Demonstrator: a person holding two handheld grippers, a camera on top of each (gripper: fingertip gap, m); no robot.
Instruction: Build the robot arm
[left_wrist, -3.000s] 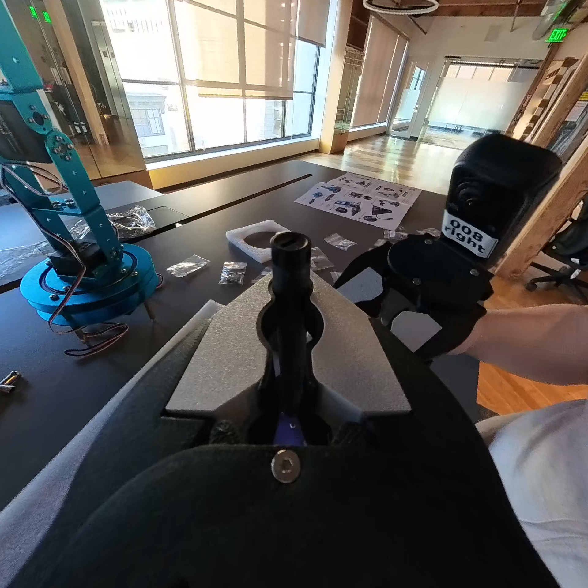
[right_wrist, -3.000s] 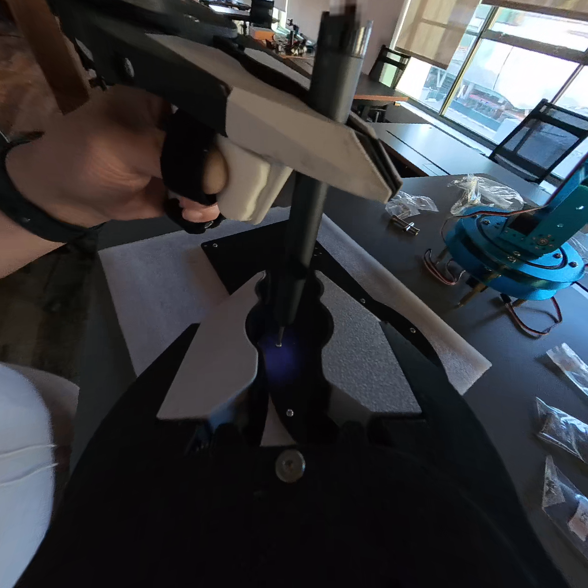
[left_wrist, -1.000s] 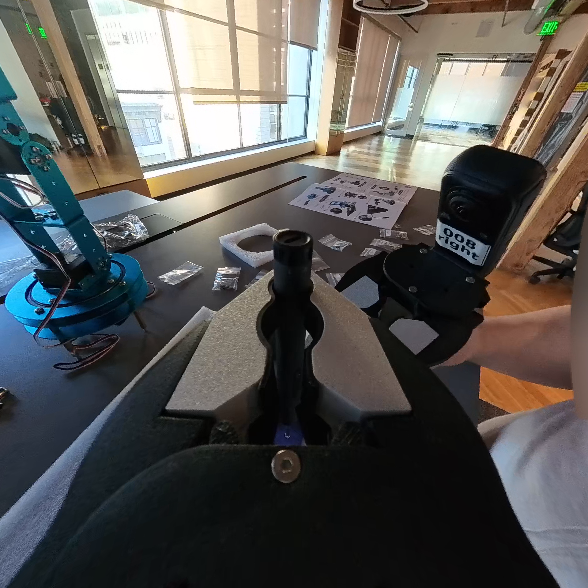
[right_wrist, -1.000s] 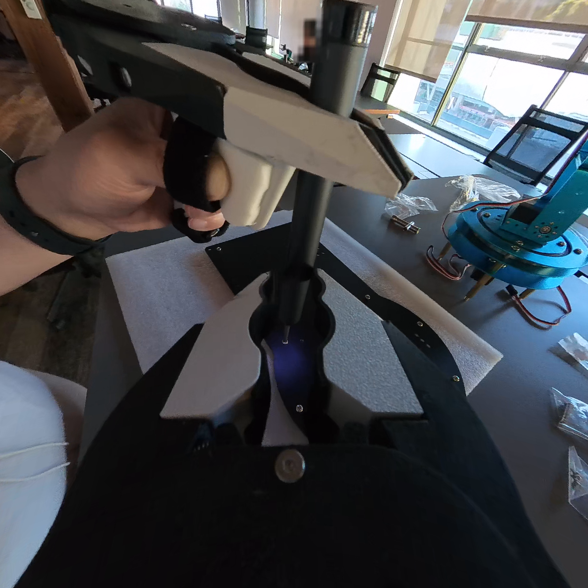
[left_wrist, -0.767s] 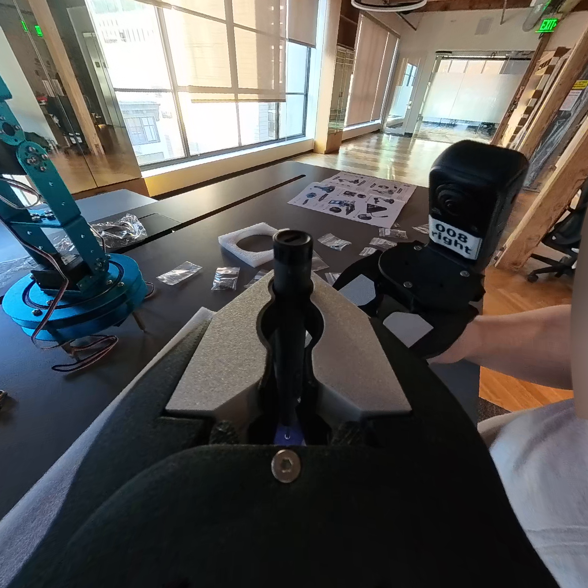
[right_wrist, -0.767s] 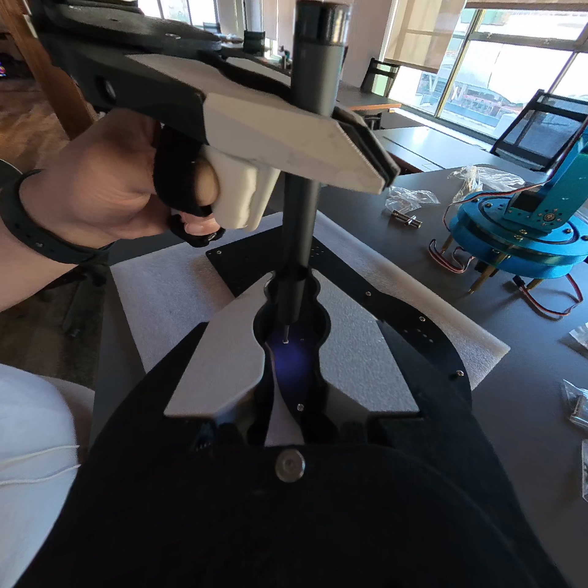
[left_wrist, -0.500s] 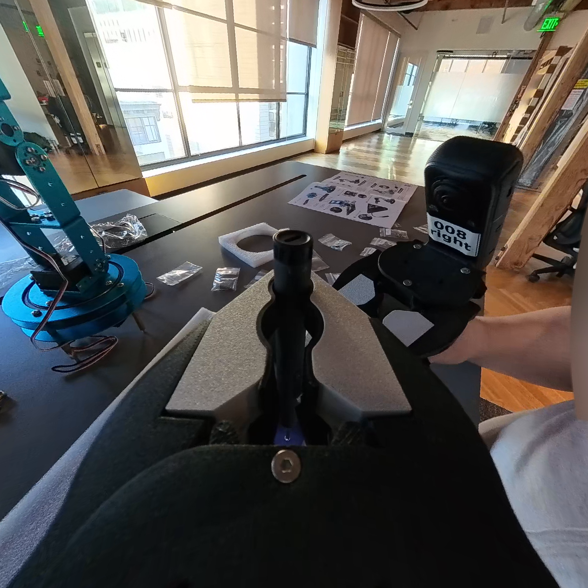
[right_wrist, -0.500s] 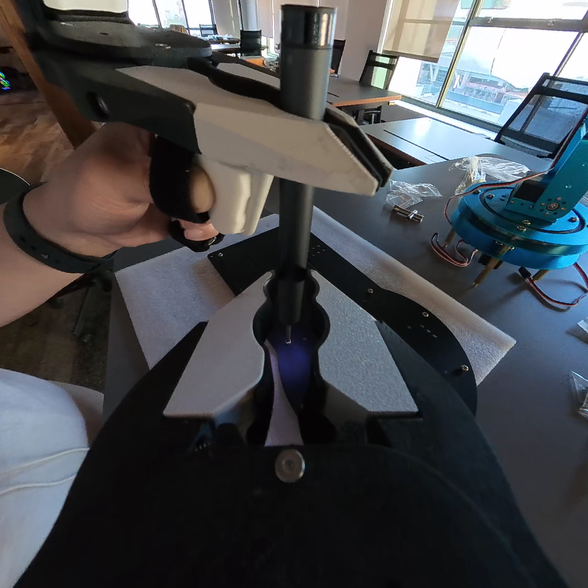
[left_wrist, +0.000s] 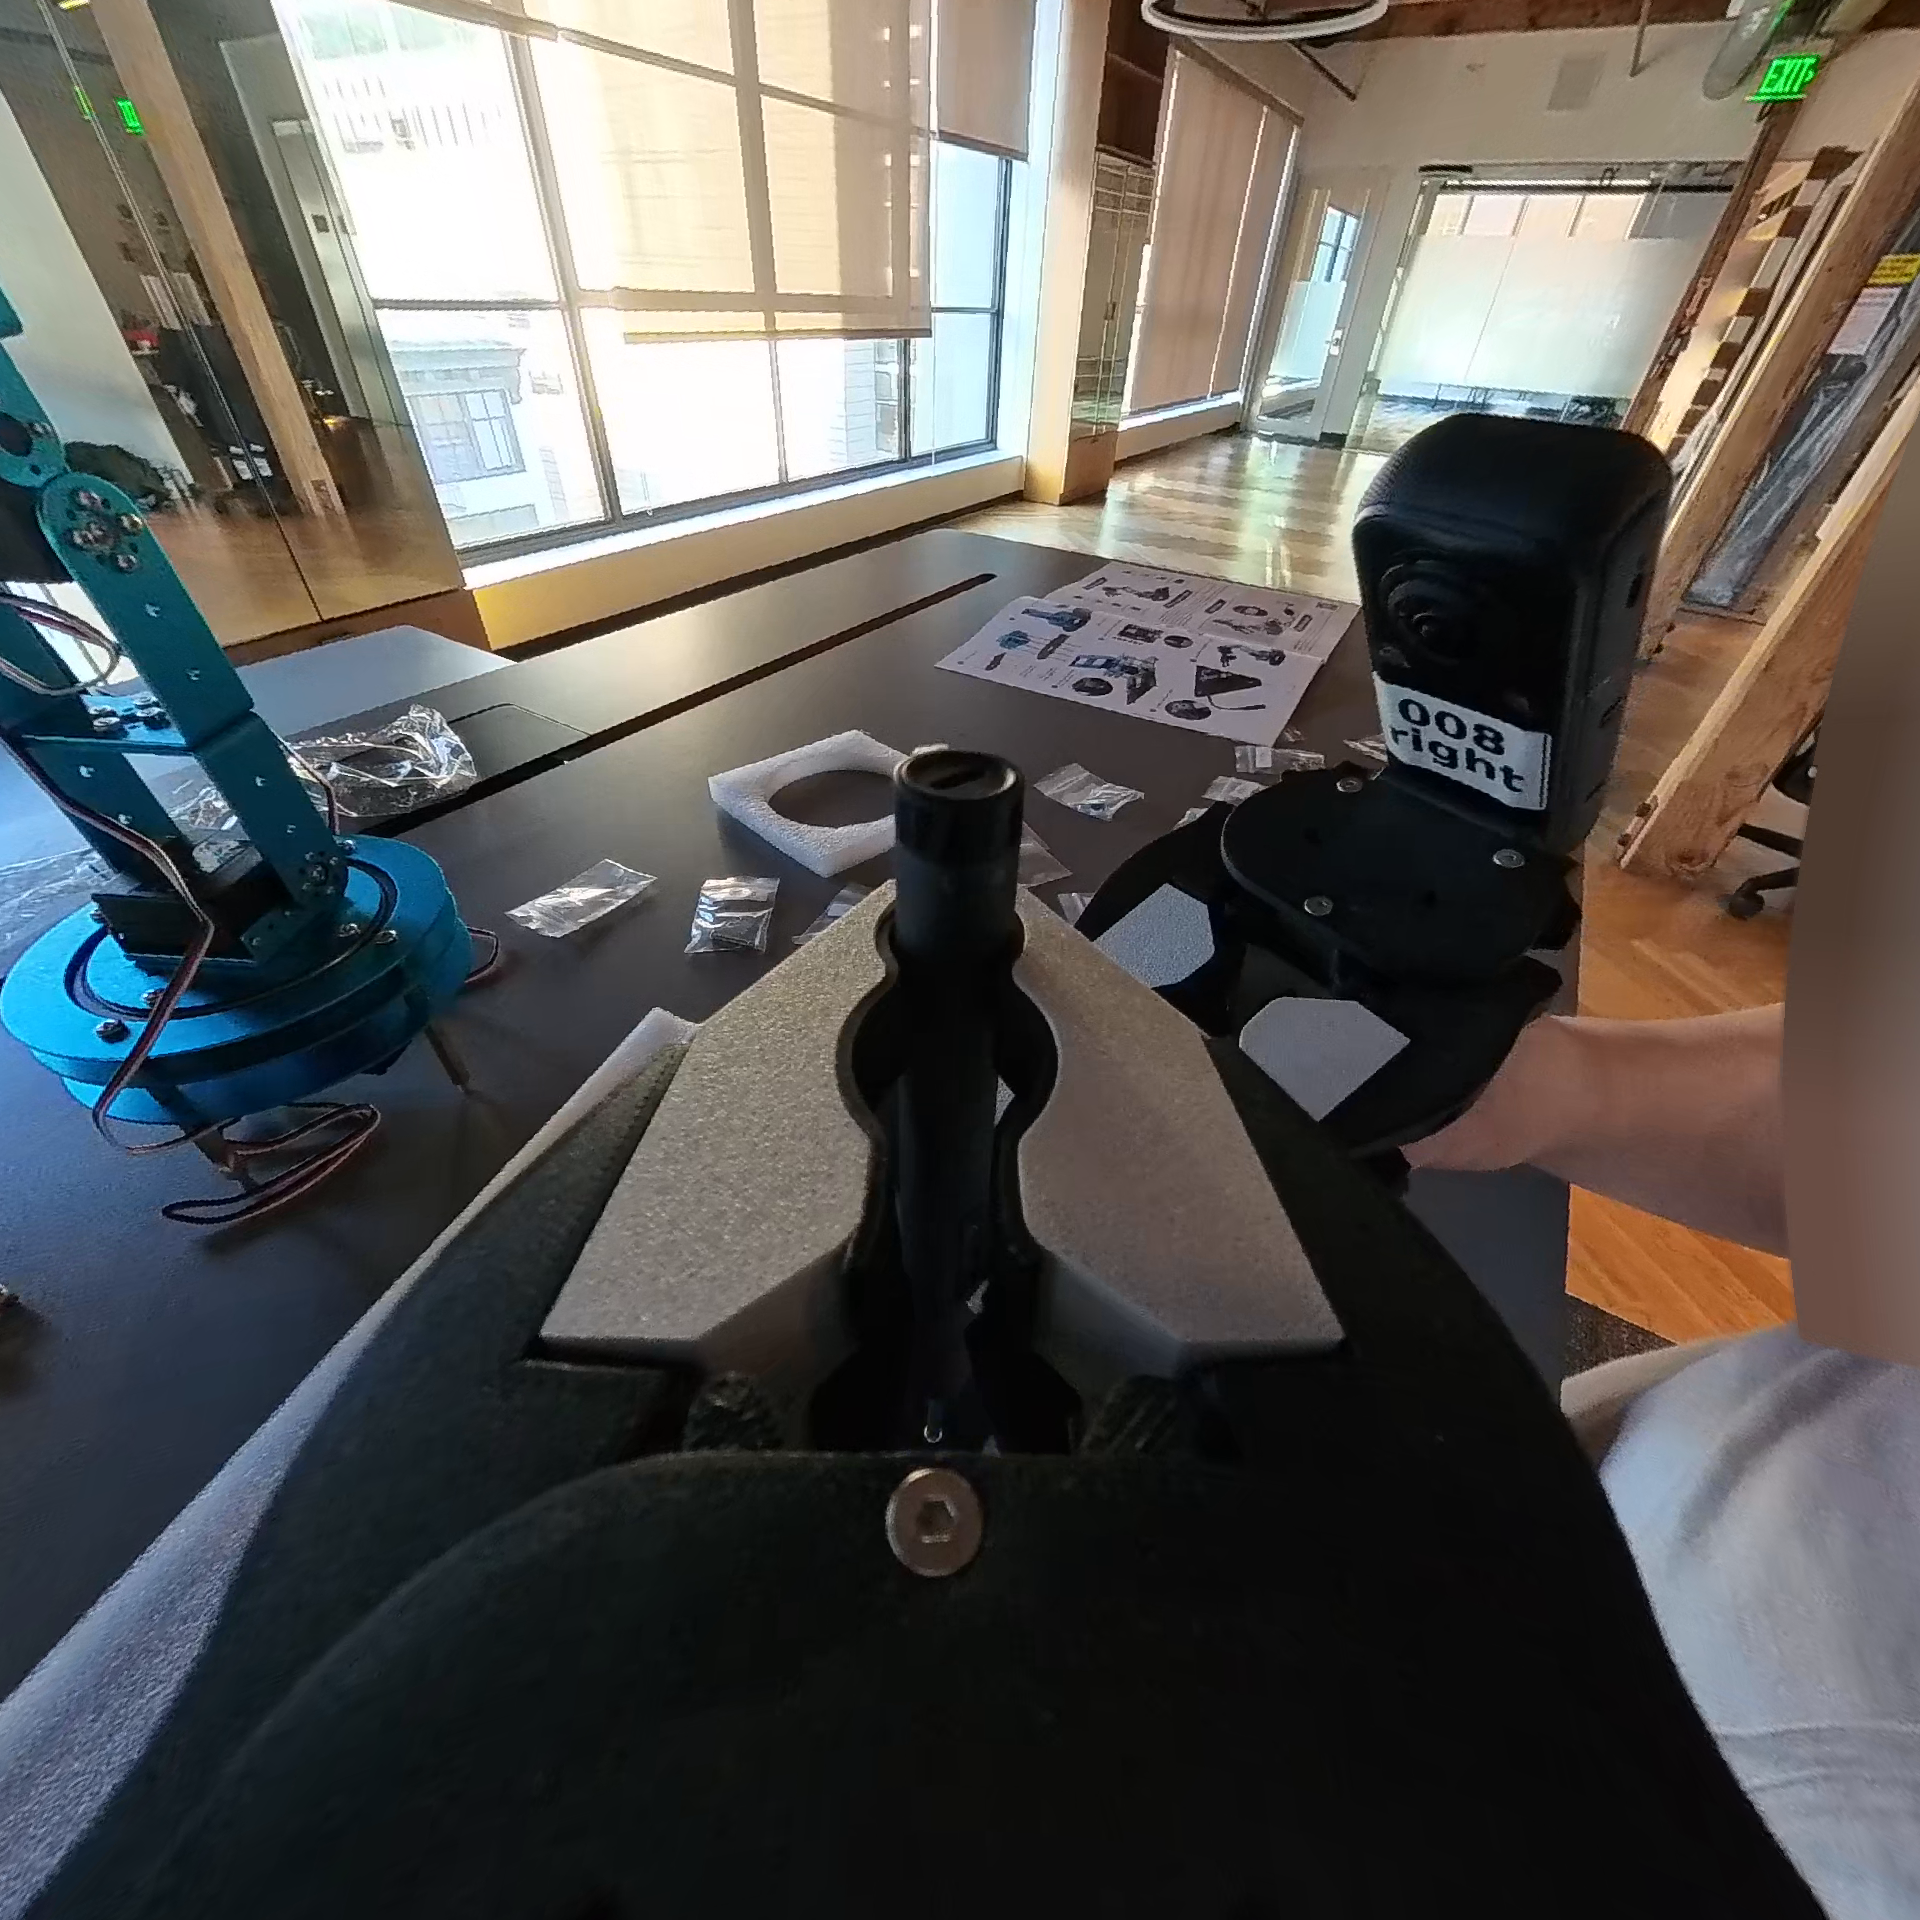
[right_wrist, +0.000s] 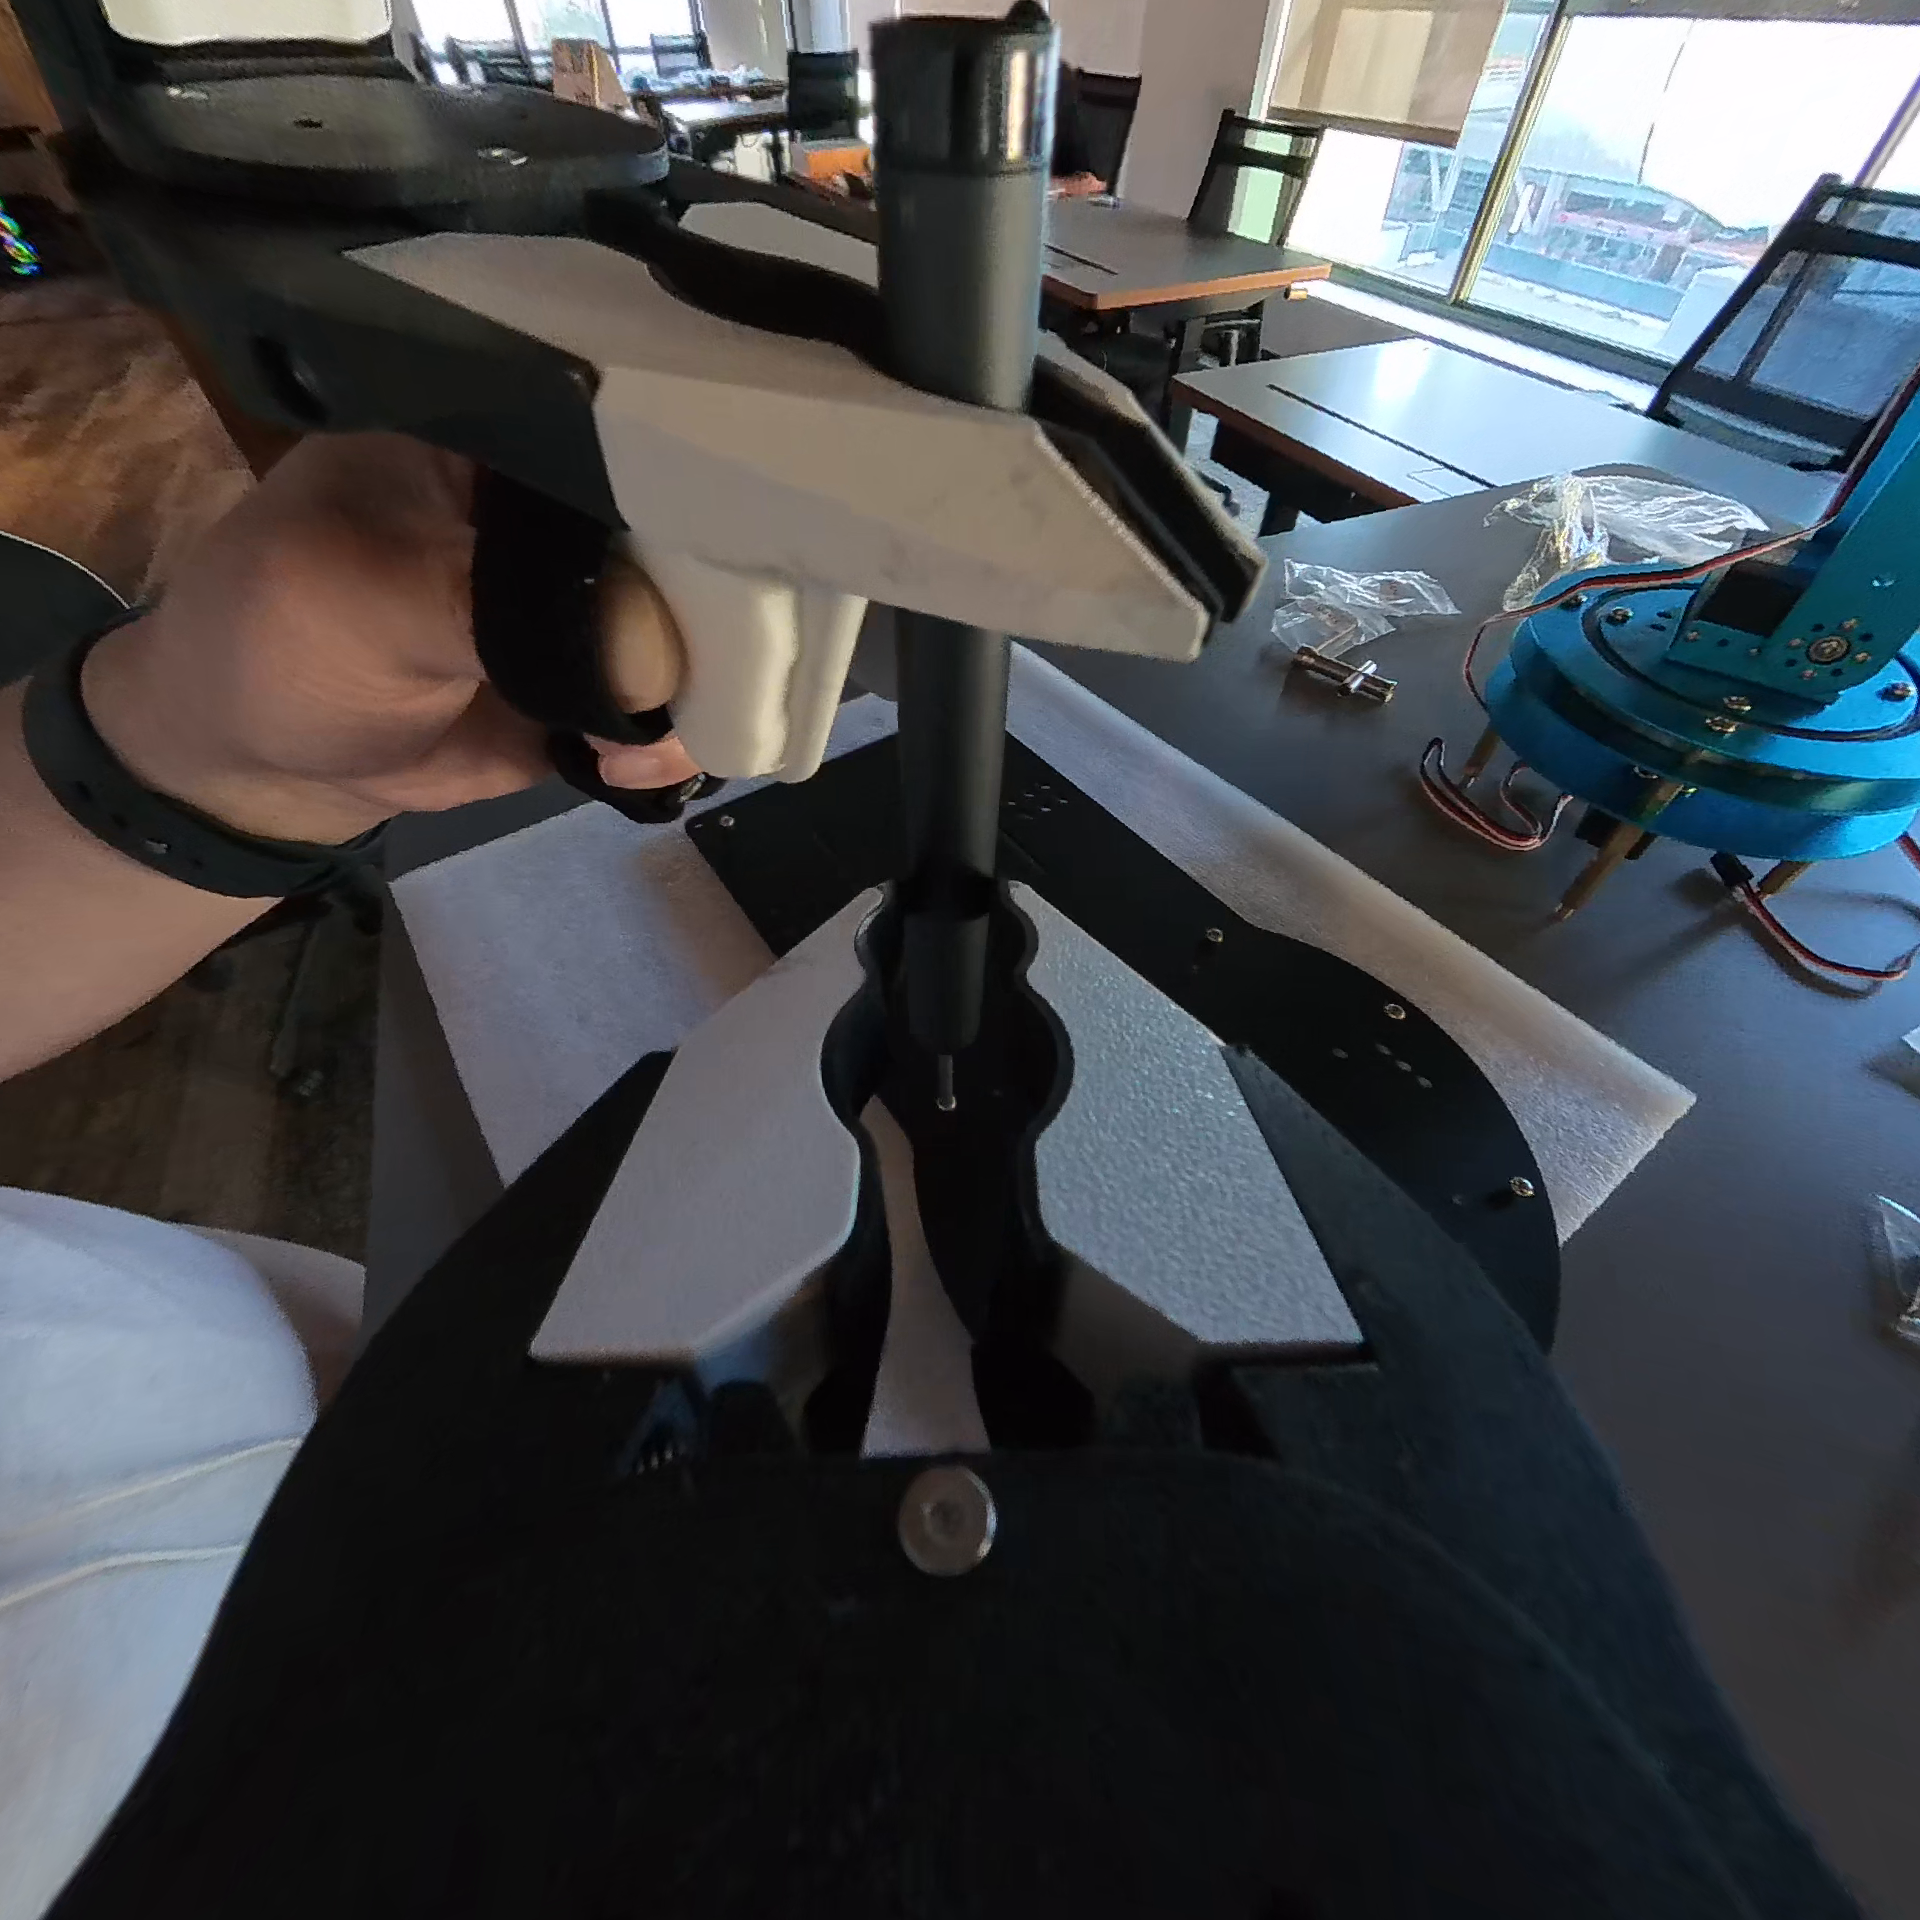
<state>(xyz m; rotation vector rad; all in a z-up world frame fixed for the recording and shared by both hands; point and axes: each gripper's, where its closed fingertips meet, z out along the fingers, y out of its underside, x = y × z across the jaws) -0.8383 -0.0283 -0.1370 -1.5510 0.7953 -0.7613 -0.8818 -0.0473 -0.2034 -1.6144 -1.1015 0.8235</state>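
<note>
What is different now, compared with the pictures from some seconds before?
The blue glow under the tip of the screwdriver has gone out. The left tool stays shut on the screwdriver, upright over the black plate; the blue robot arm has not moved.

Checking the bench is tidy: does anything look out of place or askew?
Mostly loose kit: small clear bags lie scattered on the dark table, and the blue robot arm base trails slack wires. Nothing looks spilled or broken.
</note>
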